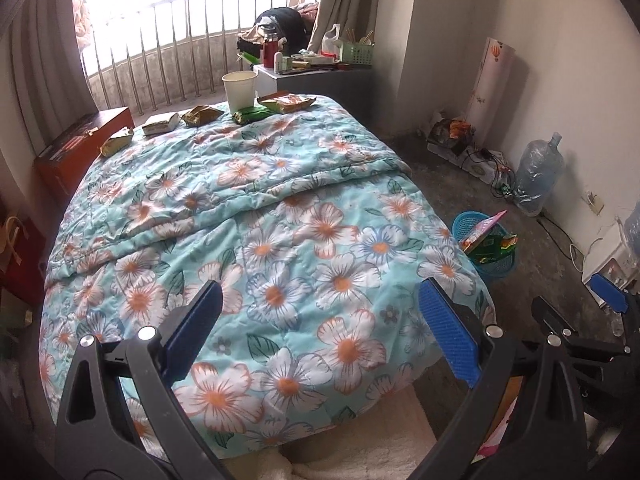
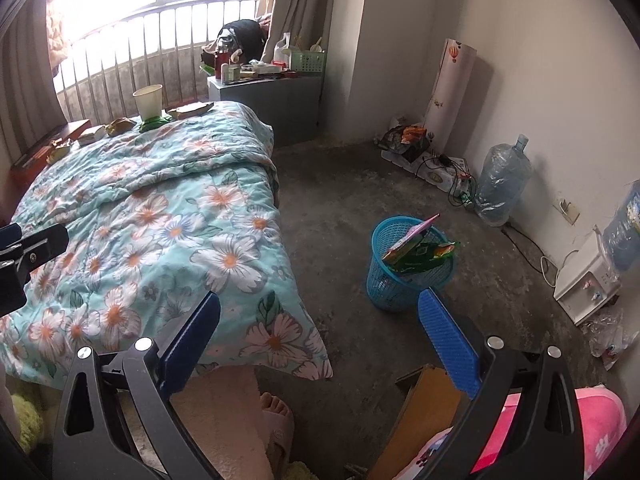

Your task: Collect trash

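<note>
Several snack wrappers lie along the far edge of the floral quilt (image 1: 280, 216): a green one (image 1: 252, 114), an orange one (image 1: 286, 103), and gold ones (image 1: 202, 115) (image 1: 117, 142). A white paper cup (image 1: 239, 90) stands among them; it also shows in the right wrist view (image 2: 149, 102). A blue mesh trash basket (image 2: 406, 264) with wrappers in it stands on the floor right of the bed, also in the left wrist view (image 1: 486, 248). My left gripper (image 1: 320, 328) is open and empty over the near end of the bed. My right gripper (image 2: 320, 332) is open and empty above the bed corner and floor.
A grey nightstand (image 2: 272, 100) with clutter stands at the bed's head. A large water bottle (image 2: 500, 180), power strip and cables (image 2: 444, 168), and a white appliance (image 2: 588, 280) line the right wall. A red-brown box (image 1: 76, 148) sits left of the bed. A slippered foot (image 2: 276, 420) is below.
</note>
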Demonstrator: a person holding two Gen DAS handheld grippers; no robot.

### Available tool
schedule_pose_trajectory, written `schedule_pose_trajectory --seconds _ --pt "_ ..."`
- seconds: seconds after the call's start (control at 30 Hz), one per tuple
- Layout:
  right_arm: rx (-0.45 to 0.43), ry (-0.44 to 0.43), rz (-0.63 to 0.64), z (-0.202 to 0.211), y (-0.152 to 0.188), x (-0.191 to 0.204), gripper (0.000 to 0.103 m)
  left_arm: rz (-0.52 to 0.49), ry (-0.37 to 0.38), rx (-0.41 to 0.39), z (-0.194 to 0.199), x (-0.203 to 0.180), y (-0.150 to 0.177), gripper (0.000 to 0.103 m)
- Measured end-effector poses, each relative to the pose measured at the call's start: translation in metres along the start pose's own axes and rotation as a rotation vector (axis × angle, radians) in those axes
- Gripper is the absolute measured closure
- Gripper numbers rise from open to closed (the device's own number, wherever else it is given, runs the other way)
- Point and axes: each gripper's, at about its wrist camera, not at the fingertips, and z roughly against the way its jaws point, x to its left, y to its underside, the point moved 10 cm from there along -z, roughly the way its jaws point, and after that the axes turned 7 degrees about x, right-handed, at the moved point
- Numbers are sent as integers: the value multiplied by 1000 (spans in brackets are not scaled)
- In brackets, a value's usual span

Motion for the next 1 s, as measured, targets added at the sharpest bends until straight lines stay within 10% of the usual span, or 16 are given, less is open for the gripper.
schedule_pose_trajectory --seconds 1.0 --pt "43 -14 -17 -1 12 -9 6 29 -20 2 2 0 4 9"
